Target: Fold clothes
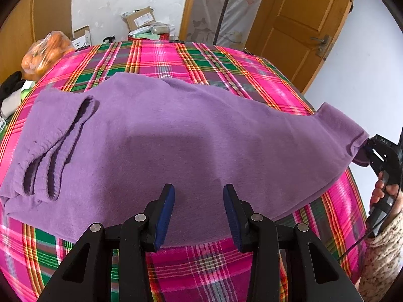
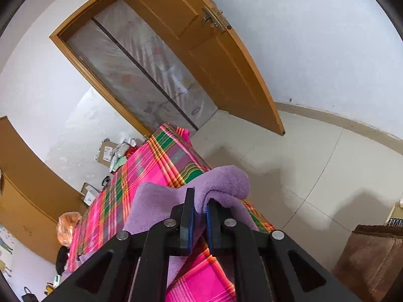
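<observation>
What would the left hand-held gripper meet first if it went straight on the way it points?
Most likely the purple sweater spread on the plaid cloth; the open left hand-held gripper aims at its near body, though depth is unclear.

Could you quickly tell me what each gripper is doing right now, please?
Left gripper: open, holding nothing, hovering over the purple sweater.
Right gripper: shut on the purple sweater's edge.

Purple fleece sweater: matt, fuzzy nap. Under it, plaid woven bedsheet: smooth cotton-like cloth. Left gripper: matt black plastic, ribbed blue pads, bright metal pivot pins. Beyond the sweater, door: semi-gloss orange-brown wood, metal handle.
</observation>
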Tool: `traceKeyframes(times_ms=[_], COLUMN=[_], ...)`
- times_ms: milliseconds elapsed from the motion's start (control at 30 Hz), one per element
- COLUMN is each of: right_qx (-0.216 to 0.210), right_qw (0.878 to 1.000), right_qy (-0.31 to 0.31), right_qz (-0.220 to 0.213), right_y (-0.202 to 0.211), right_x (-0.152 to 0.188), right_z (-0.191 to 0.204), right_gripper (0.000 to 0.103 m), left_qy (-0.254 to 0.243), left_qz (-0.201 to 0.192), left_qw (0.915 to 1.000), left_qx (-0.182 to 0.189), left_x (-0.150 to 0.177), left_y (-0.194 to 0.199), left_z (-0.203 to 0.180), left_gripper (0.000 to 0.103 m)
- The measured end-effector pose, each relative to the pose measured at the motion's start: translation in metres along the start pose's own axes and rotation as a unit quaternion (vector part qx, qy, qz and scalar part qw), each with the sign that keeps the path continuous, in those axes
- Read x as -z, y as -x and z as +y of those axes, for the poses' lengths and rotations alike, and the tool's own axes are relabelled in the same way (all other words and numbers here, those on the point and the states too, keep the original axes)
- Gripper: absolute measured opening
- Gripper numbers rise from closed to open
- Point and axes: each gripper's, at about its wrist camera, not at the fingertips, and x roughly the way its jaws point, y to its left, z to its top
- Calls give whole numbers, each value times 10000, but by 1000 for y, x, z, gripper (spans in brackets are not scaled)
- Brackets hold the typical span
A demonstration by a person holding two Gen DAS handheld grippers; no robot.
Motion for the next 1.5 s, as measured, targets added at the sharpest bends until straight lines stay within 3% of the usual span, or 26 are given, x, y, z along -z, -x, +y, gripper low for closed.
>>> traceKeyframes(times_ms=[267,567,833,1000,1133,1267,1500], right_qx=[239,595,953,1144,687,-68,-1196], right_qw=[9992,9962,9892,9807,9792,9690,9307], right_qy=[256,539,1000,1567,1897,2365,2855], right_qz=[207,351,488,253,215,713,1949], right_y=[-5,5,31,50,52,29,-17], right_x=[5,15,38,61,87,123,195], right_z=[8,21,43,75,117,167,251], right_gripper=[10,23,23,24,24,24,24], left_qy=[140,844,1060,1097,1104,888,609], left_qz=[-110,-481,-599,-508,-489,-461,-298], left_qw=[9998,9930,9863,9833,9840,9869,9896], left_qx=[-97,-667,-1113,-1359,-1309,-1266,-1271], left_x=[0,9,27,35,36,38,33], left_y=[10,50,84,91,92,89,72], left_z=[16,85,136,161,170,169,173], left_gripper=[42,42,42,42,42,42,42])
